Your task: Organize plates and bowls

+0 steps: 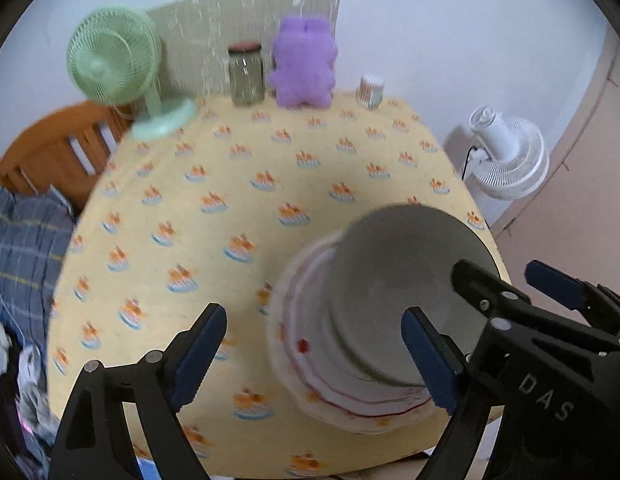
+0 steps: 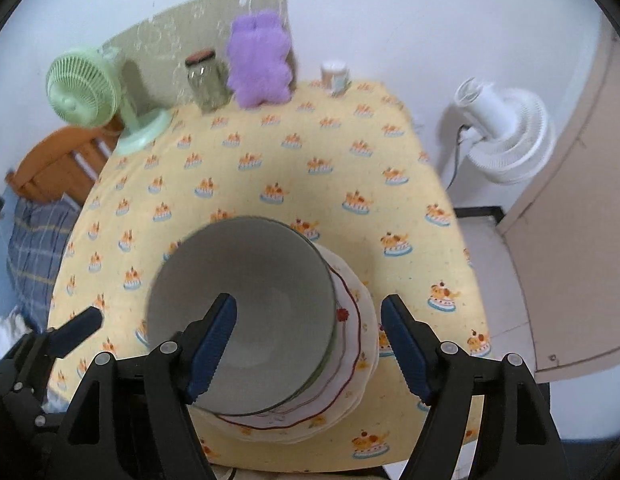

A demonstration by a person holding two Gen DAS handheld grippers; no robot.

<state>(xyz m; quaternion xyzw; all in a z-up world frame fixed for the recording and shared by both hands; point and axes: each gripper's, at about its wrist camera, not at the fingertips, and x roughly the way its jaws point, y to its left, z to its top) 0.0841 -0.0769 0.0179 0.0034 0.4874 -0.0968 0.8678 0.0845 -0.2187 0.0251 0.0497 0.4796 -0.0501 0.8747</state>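
A stack of grey bowls (image 1: 410, 280) stands on a pile of white plates with red trim (image 1: 305, 364) near the table's front right. The stack also shows in the right wrist view: bowls (image 2: 245, 304), plates (image 2: 350, 344). My left gripper (image 1: 314, 356) is open and empty, its fingers on either side of the stack's left part. My right gripper (image 2: 310, 344) is open and empty above the stack; its left finger hangs over the top bowl, its right finger is beyond the plates. Its black body shows in the left wrist view (image 1: 542, 340).
The round table has a yellow cloth with a cake pattern (image 1: 245, 184). At its far edge stand a green fan (image 1: 117, 64), a glass jar (image 1: 245, 74), a purple plush toy (image 1: 303, 64) and a cup (image 1: 370, 90). A white fan (image 1: 506, 156) stands right, a wooden chair (image 1: 57, 148) left.
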